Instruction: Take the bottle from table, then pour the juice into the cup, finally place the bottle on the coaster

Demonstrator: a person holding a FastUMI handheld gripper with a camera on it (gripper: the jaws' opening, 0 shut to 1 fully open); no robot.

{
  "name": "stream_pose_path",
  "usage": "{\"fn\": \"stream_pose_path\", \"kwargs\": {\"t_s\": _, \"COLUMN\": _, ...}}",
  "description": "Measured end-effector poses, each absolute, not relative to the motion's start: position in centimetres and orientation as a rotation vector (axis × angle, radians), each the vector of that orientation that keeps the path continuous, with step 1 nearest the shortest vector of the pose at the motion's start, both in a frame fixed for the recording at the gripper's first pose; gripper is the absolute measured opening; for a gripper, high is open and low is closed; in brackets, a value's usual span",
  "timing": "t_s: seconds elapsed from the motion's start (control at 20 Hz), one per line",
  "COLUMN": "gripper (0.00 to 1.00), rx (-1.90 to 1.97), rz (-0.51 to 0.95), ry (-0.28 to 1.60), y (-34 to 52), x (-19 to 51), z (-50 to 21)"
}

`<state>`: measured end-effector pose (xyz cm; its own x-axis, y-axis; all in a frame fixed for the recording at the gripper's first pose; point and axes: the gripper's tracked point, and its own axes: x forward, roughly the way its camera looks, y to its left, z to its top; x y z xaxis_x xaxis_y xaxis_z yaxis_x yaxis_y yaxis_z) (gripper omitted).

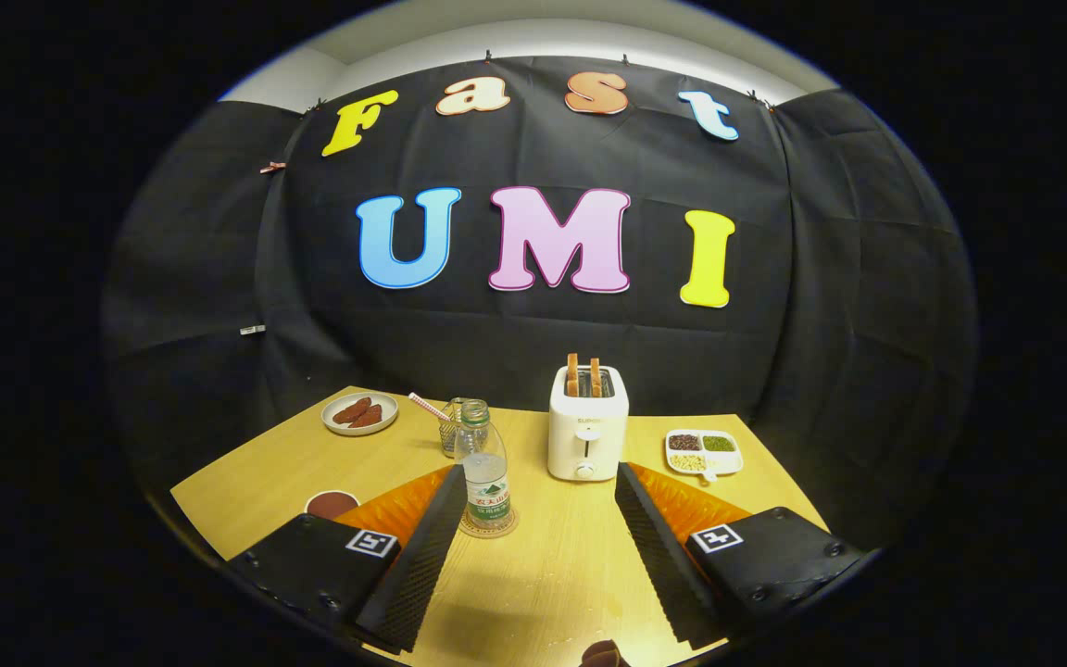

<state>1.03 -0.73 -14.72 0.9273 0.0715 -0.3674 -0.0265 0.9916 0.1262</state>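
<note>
gripper: jaws spread wide, holding nothing | water bottle: upright on coaster, just beside left finger | glass cup: behind bottle

From my remote station, the table reads brightly and evenly lit from above, sharp around the toaster. Fisheye bending curves the edges beyond it; soft shadow lies near the fingers.

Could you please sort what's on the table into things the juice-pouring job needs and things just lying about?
Job:
bottle, upright on the coaster
glass cup with straw, behind it
tool, open, fingers either side of the bottle's near side

Lying about:
toaster
sausage plate
divided bean dish
dark round mat
</note>
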Motion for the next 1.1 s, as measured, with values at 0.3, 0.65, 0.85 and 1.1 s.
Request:
{"fn": "stream_pose_path", "kwargs": {"t_s": 0.3, "gripper": 0.97, "rx": 0.121, "rz": 0.017, "ry": 0.376, "y": -2.5, "x": -1.6, "z": -12.7}}
{"fn": "stream_pose_path", "kwargs": {"t_s": 0.65, "gripper": 0.98, "rx": 0.126, "rz": 0.073, "ry": 0.355, "y": -2.7, "x": -3.1, "z": -11.1}}
{"fn": "stream_pose_path", "kwargs": {"t_s": 0.85, "gripper": 0.98, "rx": 0.118, "rz": 0.083, "ry": 0.354, "y": -3.3, "x": -3.2, "z": -11.1}}
{"fn": "stream_pose_path", "kwargs": {"t_s": 1.1, "gripper": 0.98, "rx": 0.134, "rz": 0.088, "ry": 0.355, "y": -4.1, "x": -3.1, "z": -10.7}}
